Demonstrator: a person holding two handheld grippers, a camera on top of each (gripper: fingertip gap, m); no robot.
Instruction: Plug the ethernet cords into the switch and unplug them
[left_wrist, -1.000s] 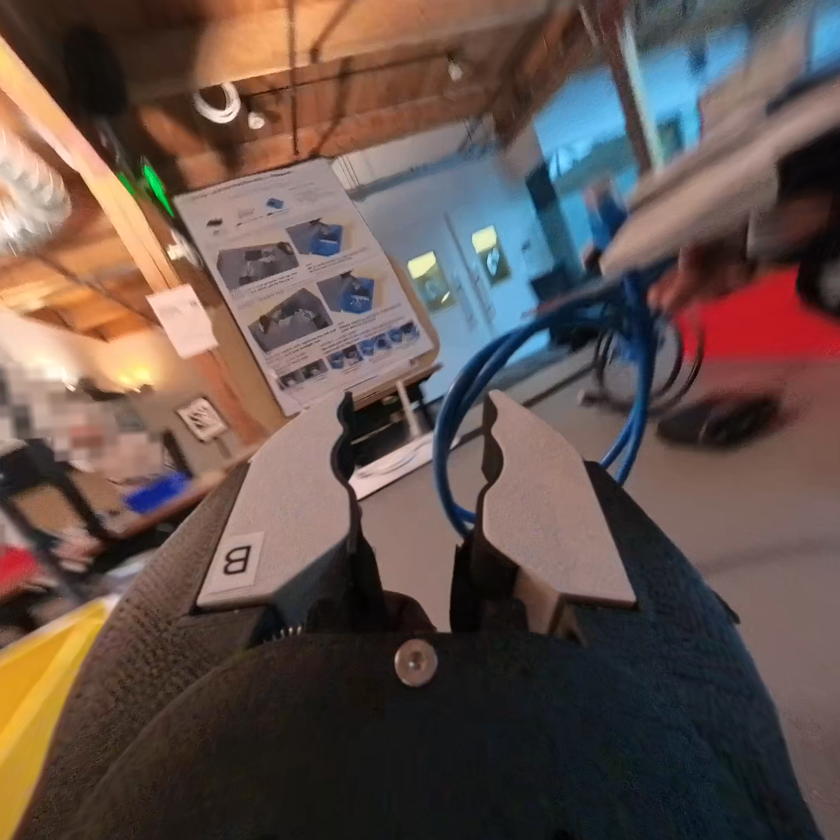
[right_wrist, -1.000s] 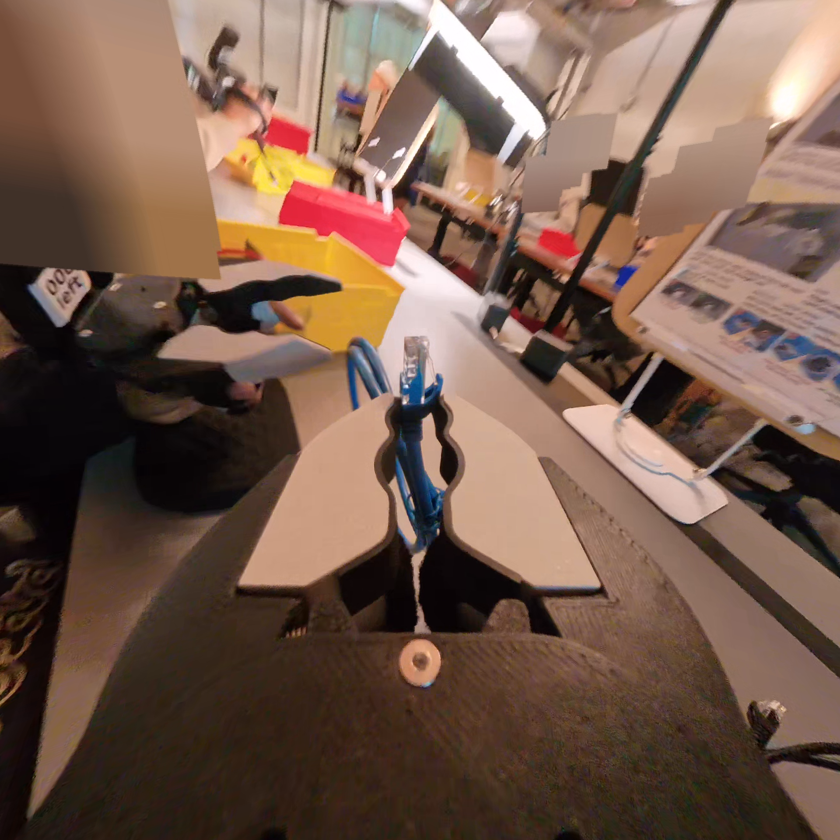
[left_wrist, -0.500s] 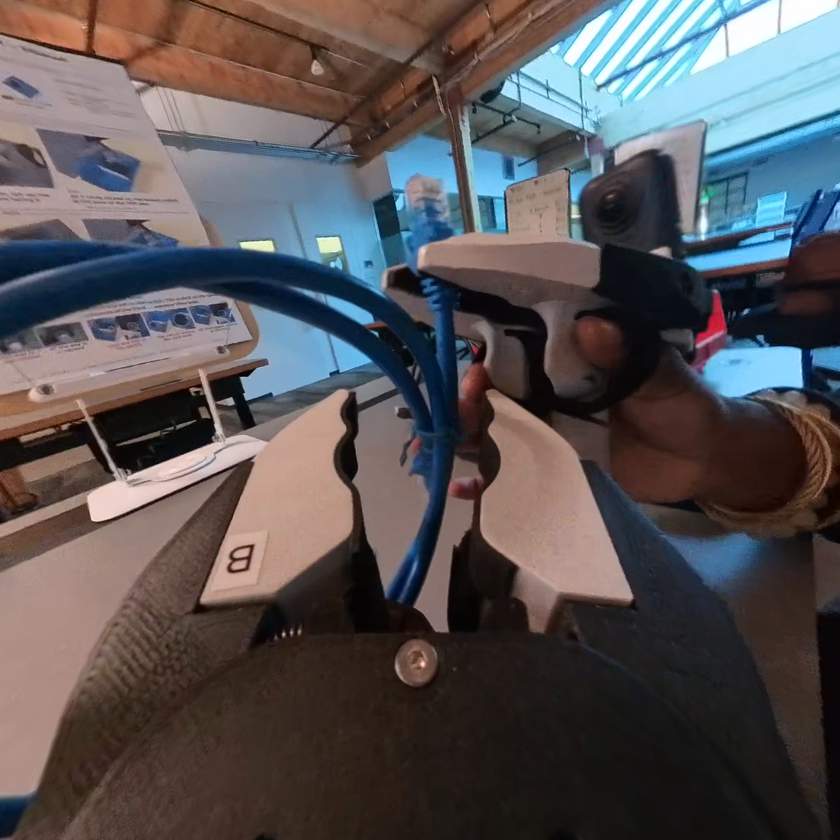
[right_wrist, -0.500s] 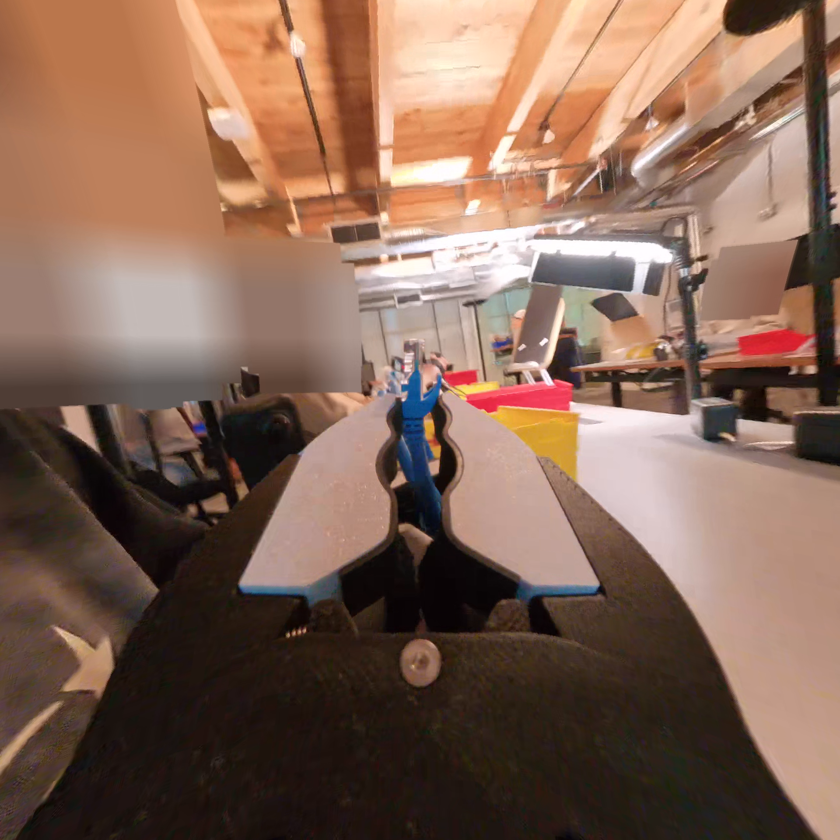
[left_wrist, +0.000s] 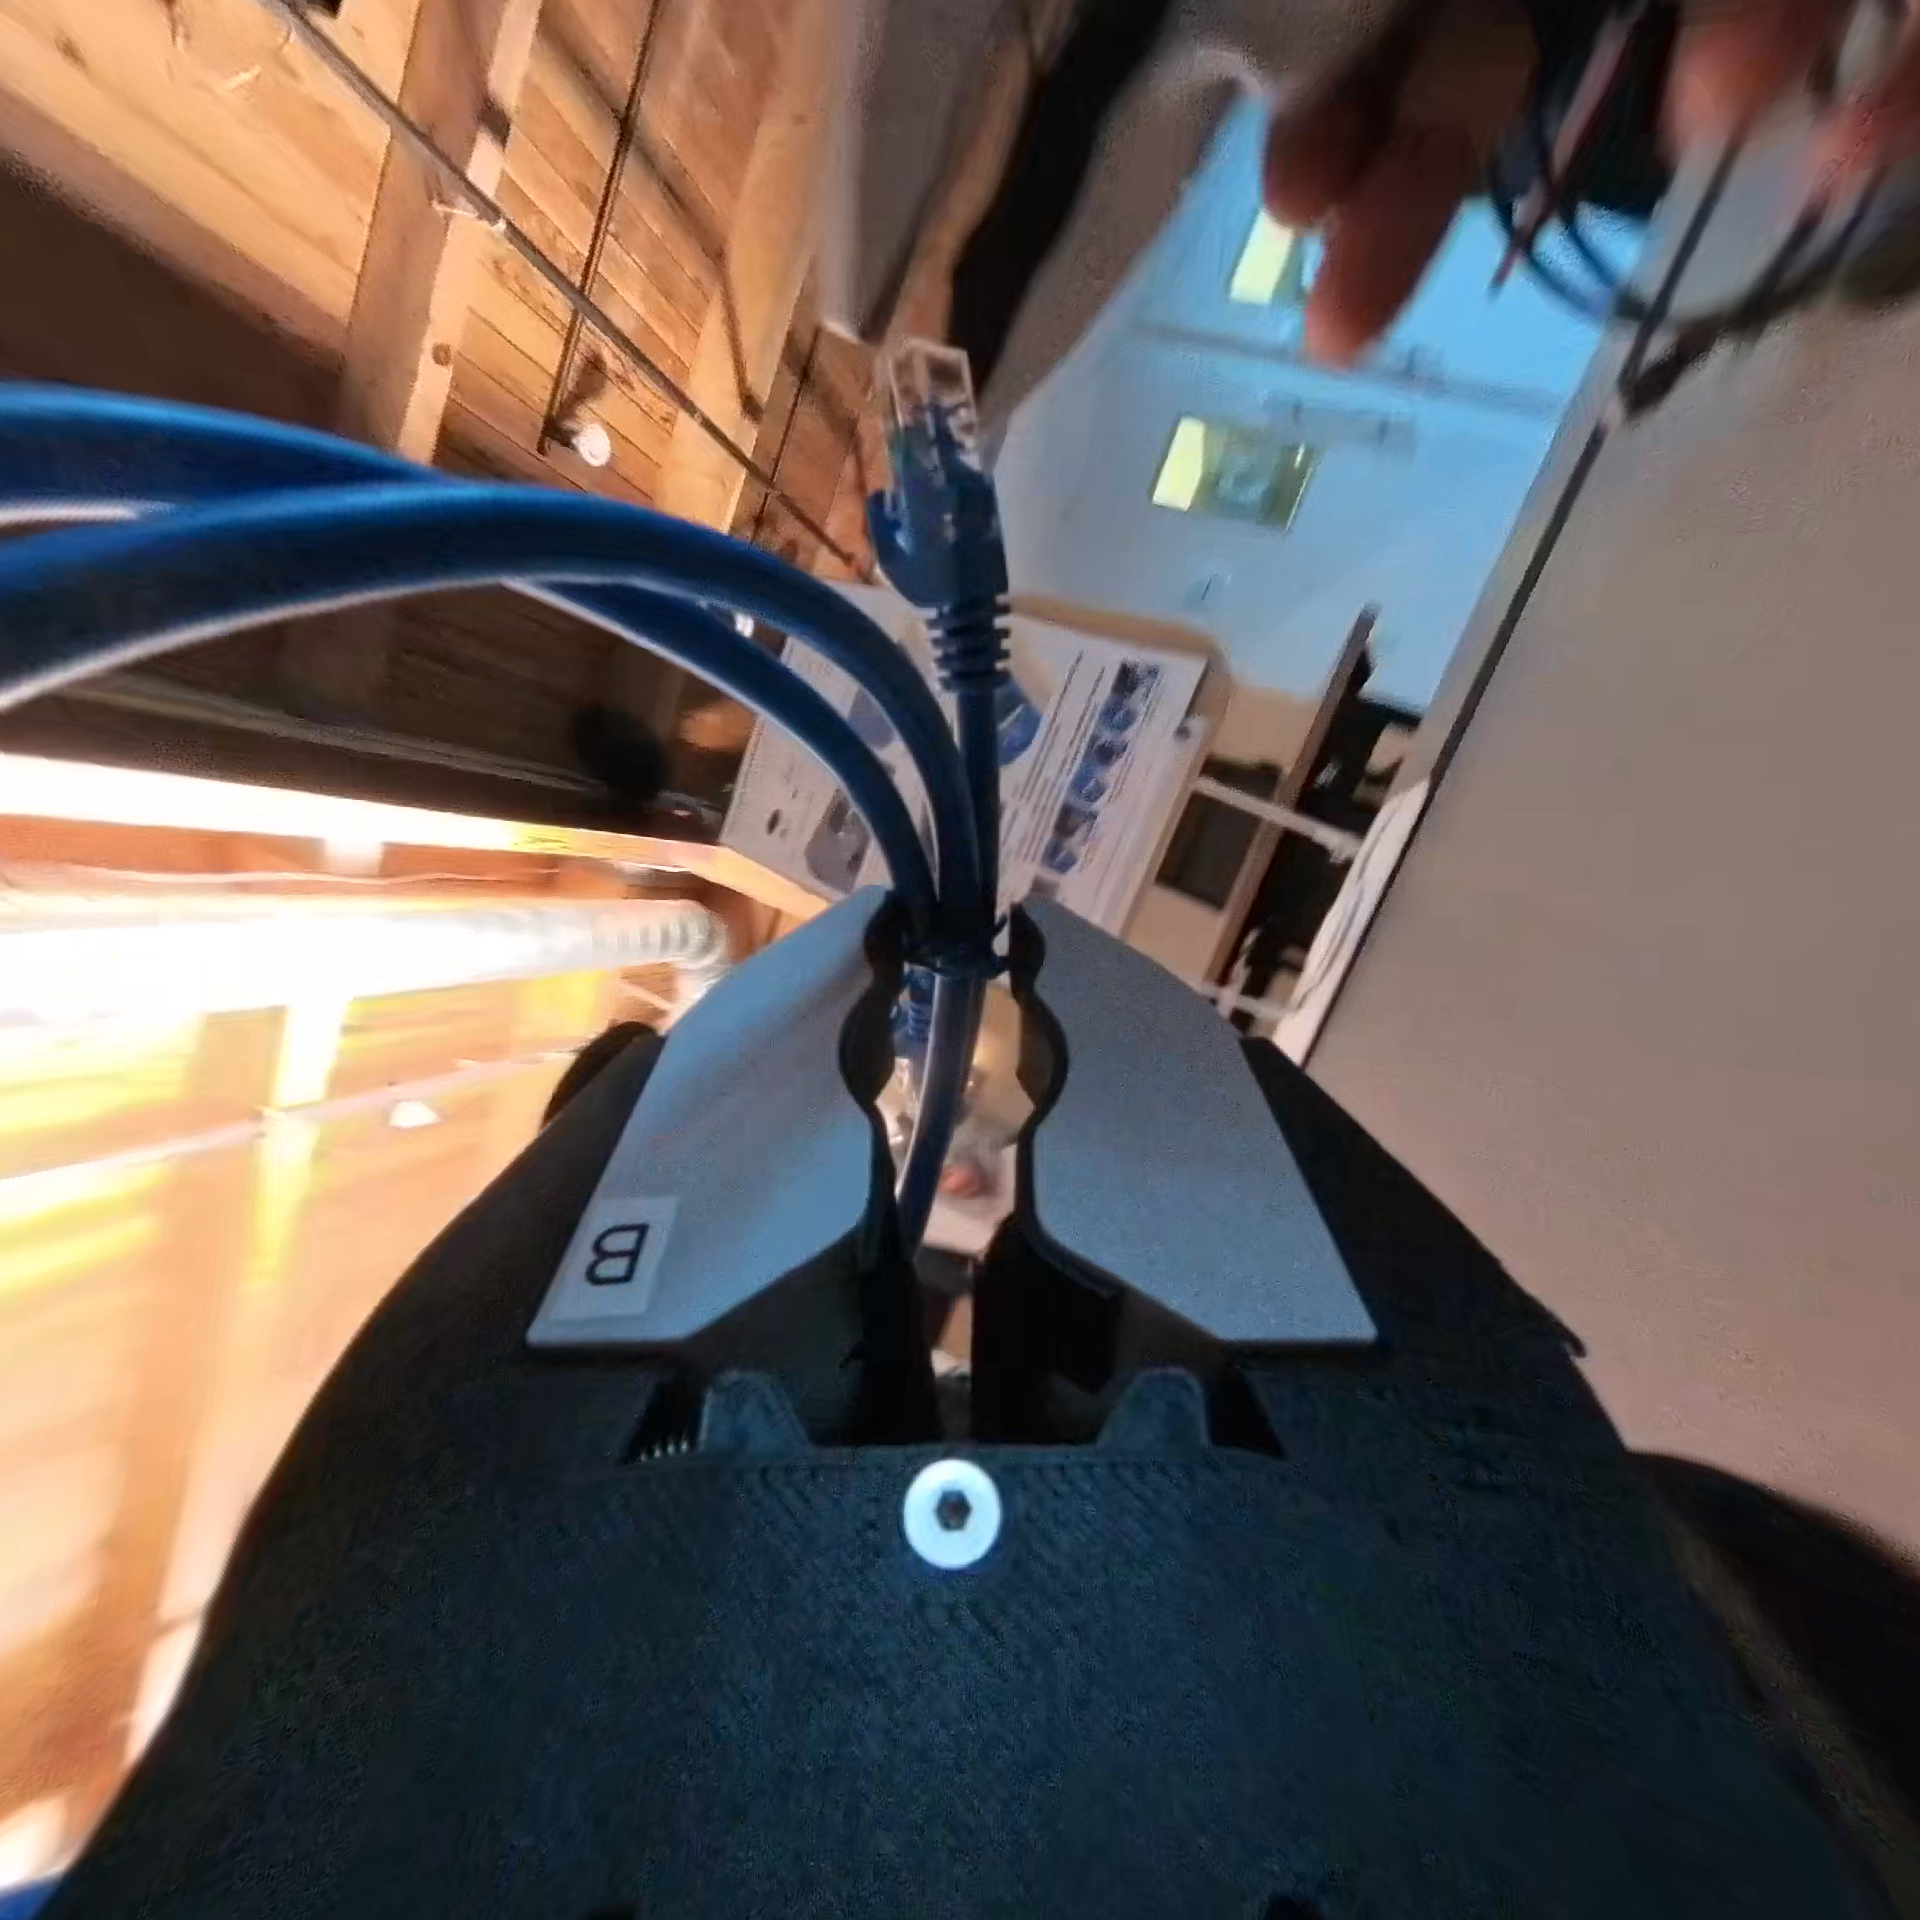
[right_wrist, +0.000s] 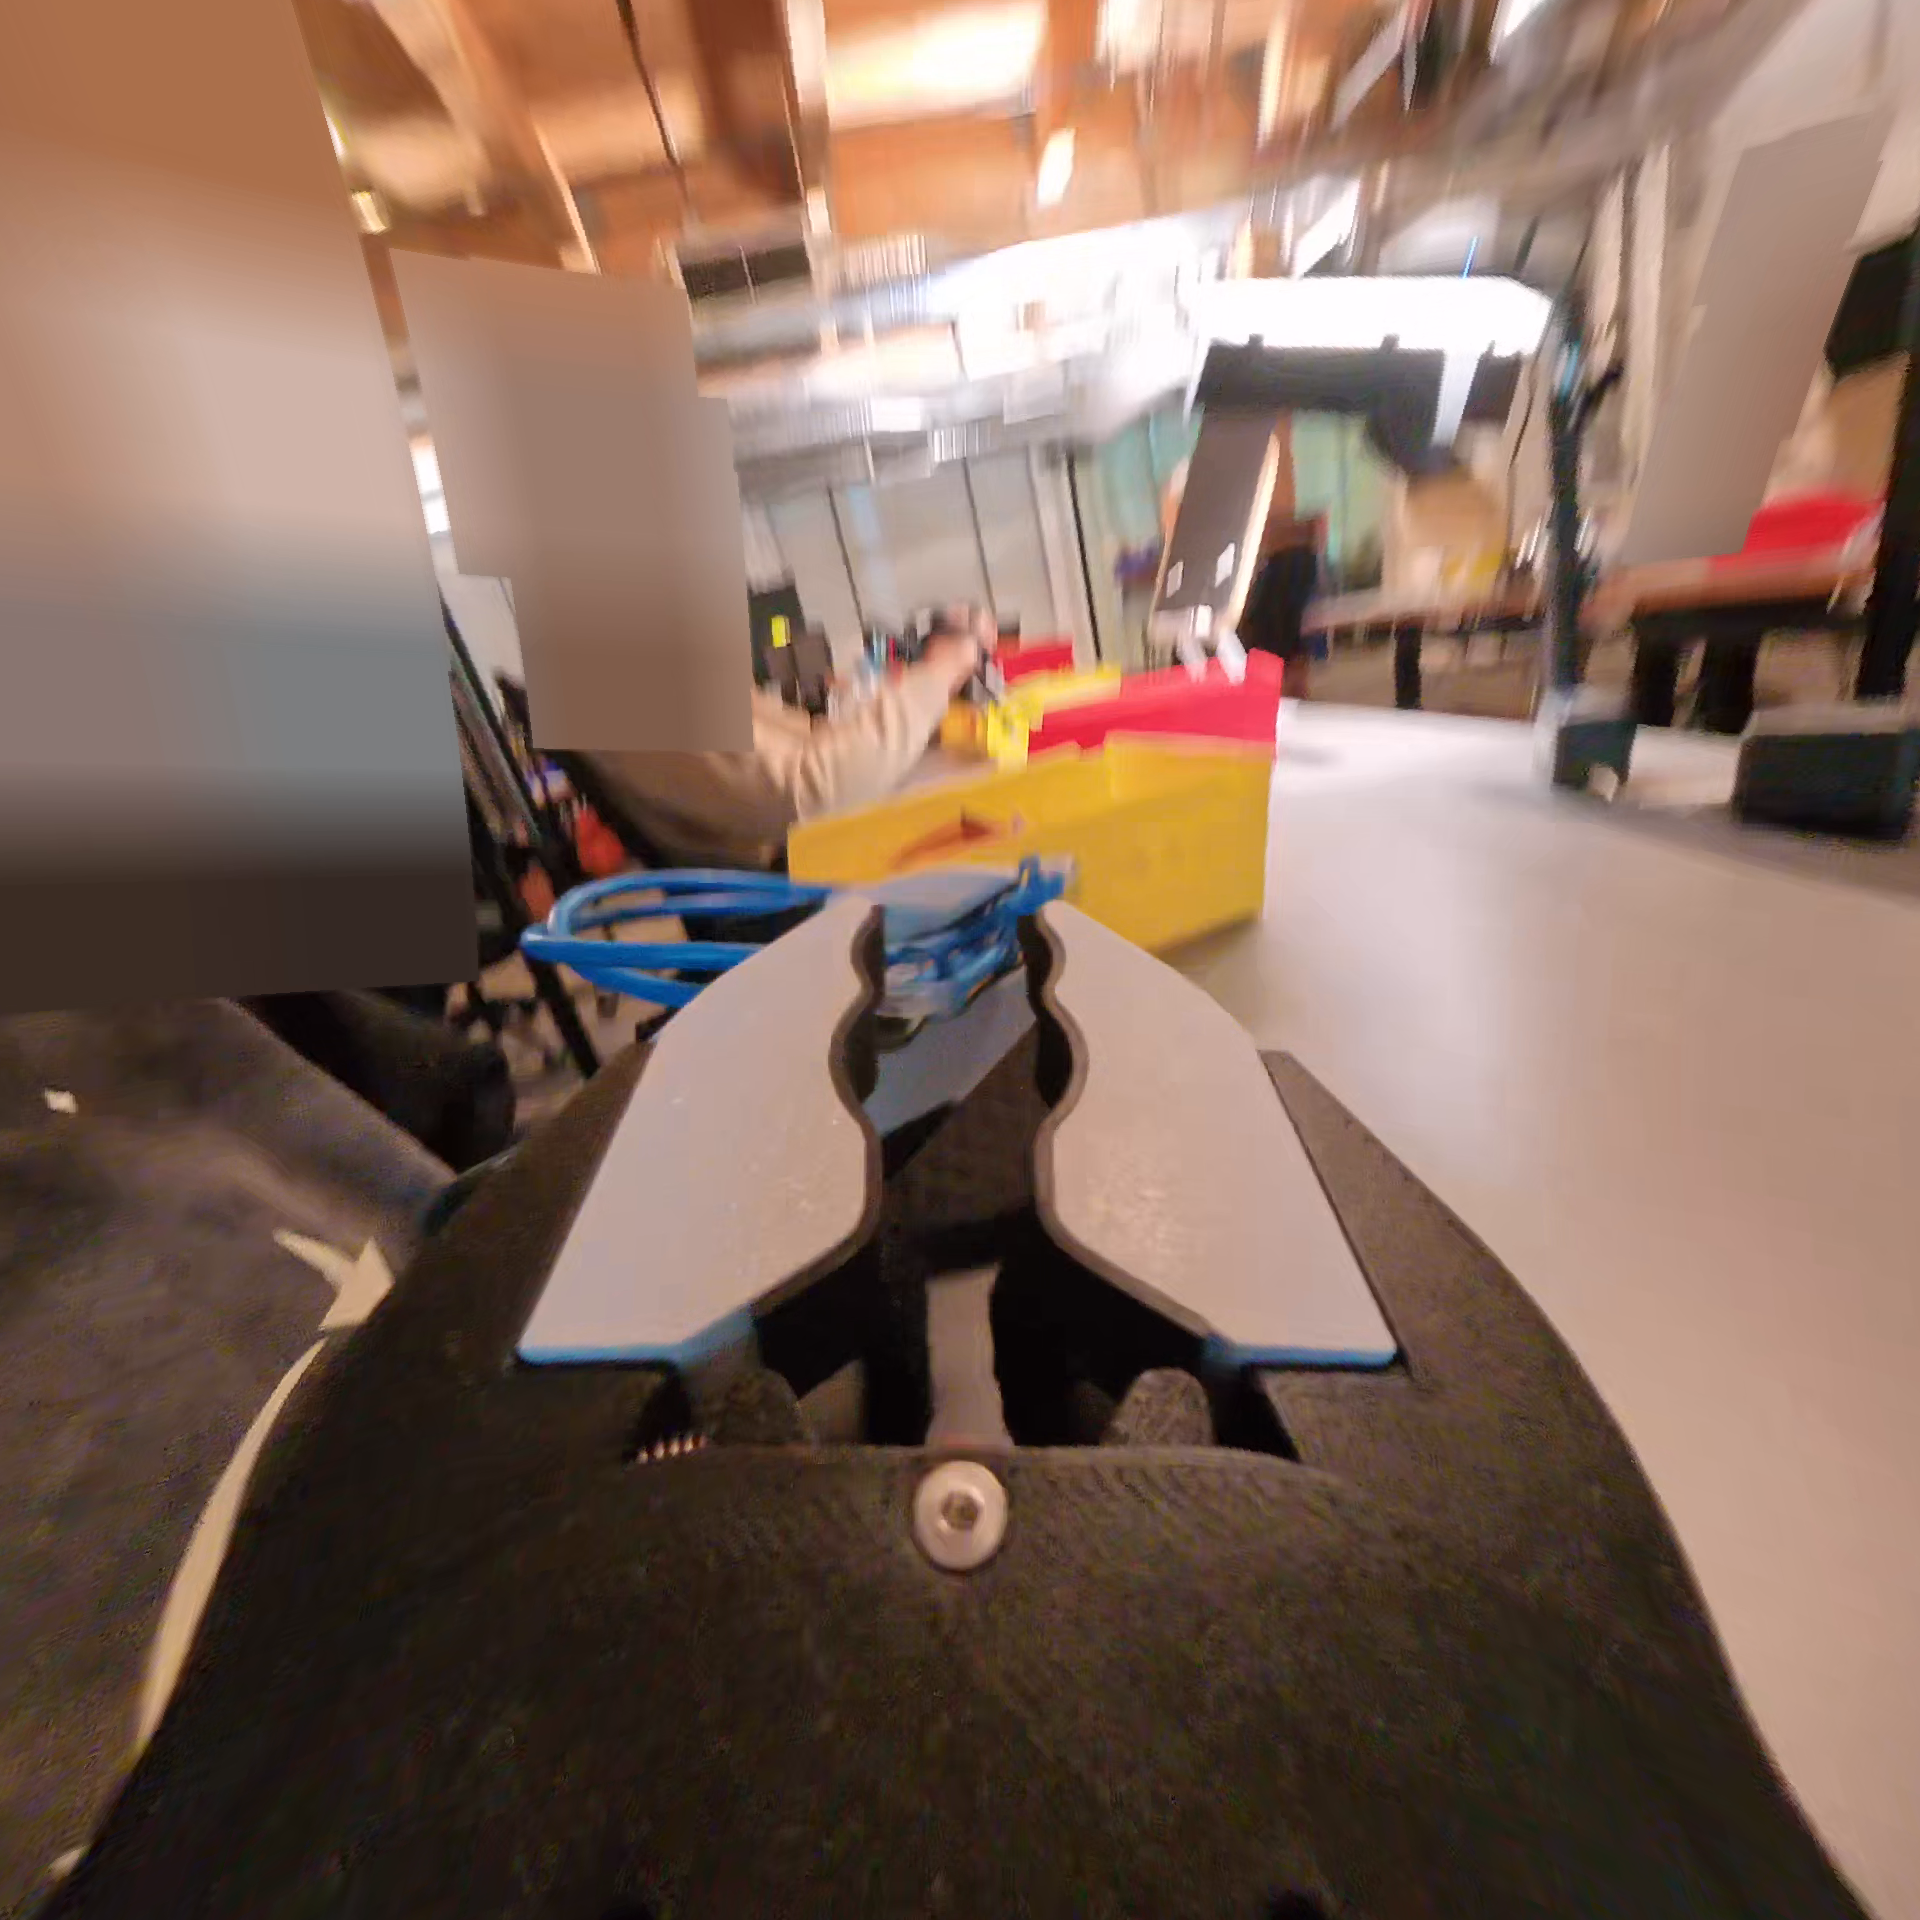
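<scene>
- Blue ethernet cord (left_wrist: 940, 748), coiled loops bound by a tie, clear plug upright above left gripper (left_wrist: 948, 940).
- Left gripper clenched on cord.
- Right gripper (right_wrist: 951, 930) released, jaws apart.

Wooden beam ceiling (right_wrist: 914, 135) above grey table (right_wrist: 1558, 1039), yellow bin (right_wrist: 1143, 842).

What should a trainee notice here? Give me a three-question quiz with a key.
1. True or false: the left claw is shut on the blue ethernet cord.
2. Which claw holds nothing? A: left. B: right claw.
3. Fill in: in the right wrist view, the bin on the table just beyond the claw is ____ in colour.
Key: 1 true; 2 B; 3 yellow.
</scene>
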